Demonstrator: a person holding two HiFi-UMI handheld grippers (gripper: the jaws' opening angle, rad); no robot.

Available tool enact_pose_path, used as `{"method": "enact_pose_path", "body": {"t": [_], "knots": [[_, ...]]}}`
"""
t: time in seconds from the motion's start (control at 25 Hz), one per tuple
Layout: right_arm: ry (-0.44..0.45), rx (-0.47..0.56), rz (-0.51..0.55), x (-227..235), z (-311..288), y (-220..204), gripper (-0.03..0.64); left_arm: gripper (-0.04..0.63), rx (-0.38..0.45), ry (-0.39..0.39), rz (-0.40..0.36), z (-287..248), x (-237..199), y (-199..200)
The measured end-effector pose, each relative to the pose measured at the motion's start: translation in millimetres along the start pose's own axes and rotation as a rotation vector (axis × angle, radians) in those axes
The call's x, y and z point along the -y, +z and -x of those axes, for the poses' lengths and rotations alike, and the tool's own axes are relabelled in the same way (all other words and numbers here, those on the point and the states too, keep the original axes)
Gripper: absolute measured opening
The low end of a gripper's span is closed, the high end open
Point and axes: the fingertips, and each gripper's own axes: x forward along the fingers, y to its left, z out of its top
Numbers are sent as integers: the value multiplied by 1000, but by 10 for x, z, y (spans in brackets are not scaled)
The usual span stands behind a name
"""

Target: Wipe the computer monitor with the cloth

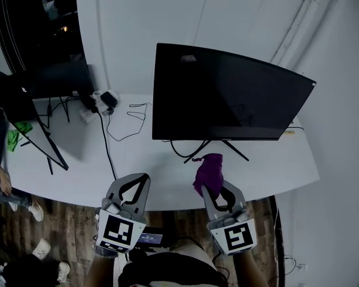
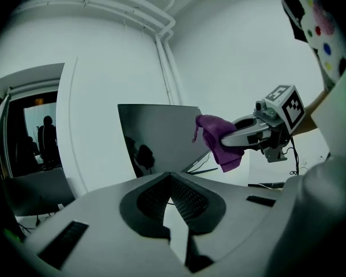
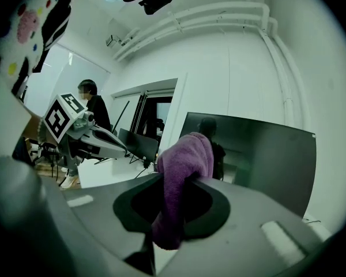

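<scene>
The black computer monitor (image 1: 227,94) stands on its stand at the right of the white table (image 1: 78,172), screen dark. It also shows in the left gripper view as the monitor (image 2: 161,134) and in the right gripper view as the monitor (image 3: 259,160). My right gripper (image 1: 216,186) is shut on a purple cloth (image 1: 208,171), held in front of and below the screen's lower edge, apart from it. The cloth (image 3: 181,172) bulges up between the jaws. My left gripper (image 1: 143,177) hovers at the table's front edge, left of the monitor, jaws together and empty.
A second dark monitor (image 1: 30,112) stands at the table's left end with a green cloth (image 1: 15,137) by its foot. Black cables (image 1: 110,139) and a power strip (image 1: 102,102) lie behind. A person's feet (image 1: 39,211) show on the wooden floor at left.
</scene>
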Motion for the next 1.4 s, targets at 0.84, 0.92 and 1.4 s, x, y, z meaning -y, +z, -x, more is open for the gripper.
{"method": "enact_pose_path", "body": {"t": [0.84,0.92,1.4], "knots": [[105,102,222,818,-692,604,69,6,-12,116,7,-418,-245,265],[113,123,257,899,-763,742,69,6,-11,127,7,-418,-261,288],[155,222,512,1221,-1276,1585,69,6,-22,193,10,-378,-456,303]]}}
